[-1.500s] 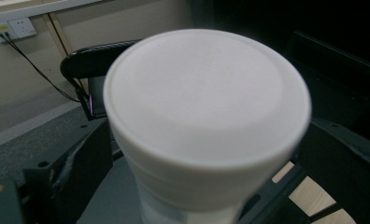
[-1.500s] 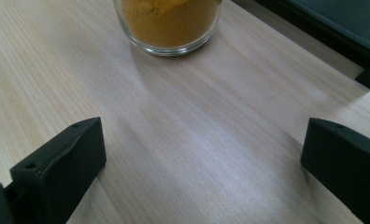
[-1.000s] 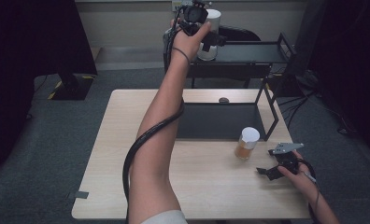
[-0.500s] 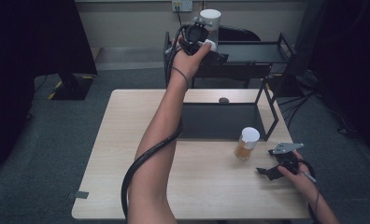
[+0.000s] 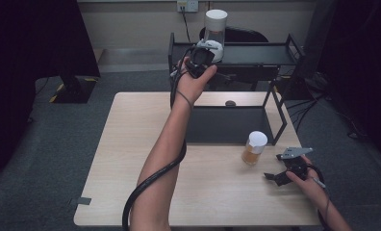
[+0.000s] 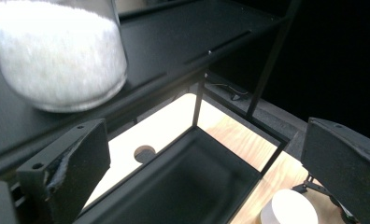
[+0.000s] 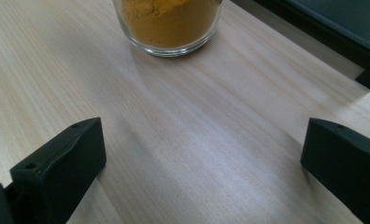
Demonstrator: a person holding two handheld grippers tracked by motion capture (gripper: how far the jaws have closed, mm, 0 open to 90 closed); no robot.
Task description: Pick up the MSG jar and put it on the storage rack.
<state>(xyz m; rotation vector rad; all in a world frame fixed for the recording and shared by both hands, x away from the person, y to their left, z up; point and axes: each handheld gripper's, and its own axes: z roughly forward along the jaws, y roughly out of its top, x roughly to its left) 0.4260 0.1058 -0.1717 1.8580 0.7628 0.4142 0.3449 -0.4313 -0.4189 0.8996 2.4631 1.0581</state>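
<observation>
Left gripper (image 5: 203,54) spread beside white-filled jar (image 5: 215,29) on far shelf (image 5: 256,52); withdrawal could topple the jar. Right gripper (image 5: 287,172) spread too.

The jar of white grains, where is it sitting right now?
In the high view the jar of white grains stands upright on the top shelf of the black rack, toward its left end, just beyond the left gripper, whose jaws are open.
</observation>
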